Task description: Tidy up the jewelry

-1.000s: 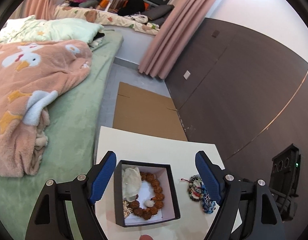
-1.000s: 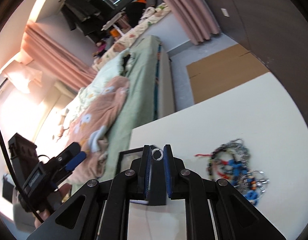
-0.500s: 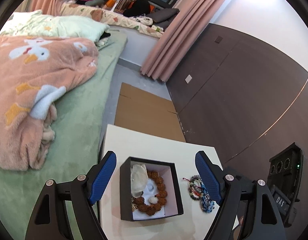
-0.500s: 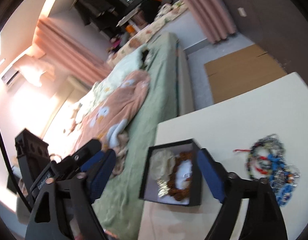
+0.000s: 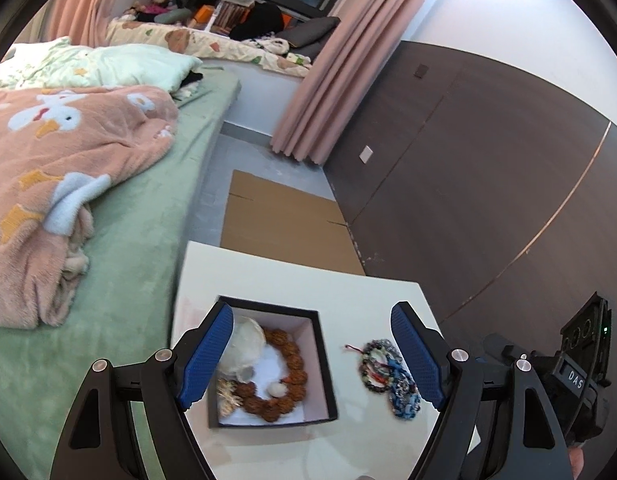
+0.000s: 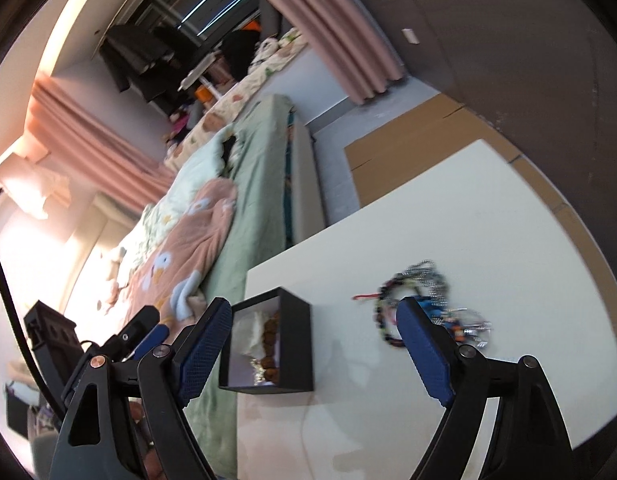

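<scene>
A black jewelry box (image 5: pixel 324 368) with a white lining sits on the white table (image 5: pixel 292 284). It holds a brown bead bracelet (image 5: pixel 292 360), a pale shell-like piece (image 5: pixel 246 344) and a small gold item. A pile of coloured bead bracelets (image 5: pixel 386 376) lies on the table right of the box. My left gripper (image 5: pixel 312 360) is open and empty above the box. My right gripper (image 6: pixel 312 344) is open and empty, between the box (image 6: pixel 288 340) and the bracelet pile (image 6: pixel 424 300).
A bed (image 5: pixel 140 232) with a green sheet and a pink blanket (image 5: pixel 68 168) stands left of the table. Flat cardboard (image 5: pixel 284 224) lies on the floor beyond the table. A dark panelled wall (image 5: pixel 488 168) runs along the right.
My right gripper was shut on a small ring over the box, then opened wide and drew back. My left gripper pulled back slightly, staying open.
</scene>
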Motion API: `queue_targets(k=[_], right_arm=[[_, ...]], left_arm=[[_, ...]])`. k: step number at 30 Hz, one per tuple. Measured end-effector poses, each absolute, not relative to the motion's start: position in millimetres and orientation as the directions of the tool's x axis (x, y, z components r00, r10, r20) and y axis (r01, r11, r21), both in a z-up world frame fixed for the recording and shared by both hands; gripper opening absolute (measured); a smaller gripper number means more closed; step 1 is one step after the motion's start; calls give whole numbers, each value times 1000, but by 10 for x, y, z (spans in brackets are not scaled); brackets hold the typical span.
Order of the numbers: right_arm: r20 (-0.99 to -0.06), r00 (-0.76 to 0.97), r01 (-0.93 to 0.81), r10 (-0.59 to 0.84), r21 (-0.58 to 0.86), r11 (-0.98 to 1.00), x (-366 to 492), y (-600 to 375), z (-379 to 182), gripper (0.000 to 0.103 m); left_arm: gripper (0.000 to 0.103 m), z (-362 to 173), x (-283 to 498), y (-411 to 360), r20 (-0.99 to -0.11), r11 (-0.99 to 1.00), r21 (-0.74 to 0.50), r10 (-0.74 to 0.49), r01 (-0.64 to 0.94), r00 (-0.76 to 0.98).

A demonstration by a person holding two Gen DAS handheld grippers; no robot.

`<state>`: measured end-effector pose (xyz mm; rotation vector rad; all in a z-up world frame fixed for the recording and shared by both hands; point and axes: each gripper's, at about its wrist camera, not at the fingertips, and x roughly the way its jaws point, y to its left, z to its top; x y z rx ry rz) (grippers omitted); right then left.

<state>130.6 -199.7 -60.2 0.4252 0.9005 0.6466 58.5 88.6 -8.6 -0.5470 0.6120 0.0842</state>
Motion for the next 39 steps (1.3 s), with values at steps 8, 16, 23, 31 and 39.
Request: queue_targets(k=[8, 16, 23, 31, 39], right_arm=[[-608, 493, -269, 623, 574, 773, 1322, -2478, -593, 85], [-683, 476, -197, 554, 531, 824, 1391, -2746, -711, 85], [-747, 437, -105, 500, 510, 854, 1500, -2988, -883, 85], [-764, 423, -80, 486, 503, 861, 1575, -3195, -934, 84], [-787, 395, -84, 475, 484, 871, 1641, -3218, -973, 84]], left_arm=[[82, -139, 713, 502, -590, 888, -422, -116, -183, 799], [79, -259, 885, 63, -628, 925, -364, -155, -112, 763], [65, -410, 1038, -284, -665, 940, -339, -204, -47, 719], [60, -593, 1136, -720, -707, 956, -290, -247, 48, 663], [50, -858, 1260, -1030, -756, 960, -262, -266, 96, 598]])
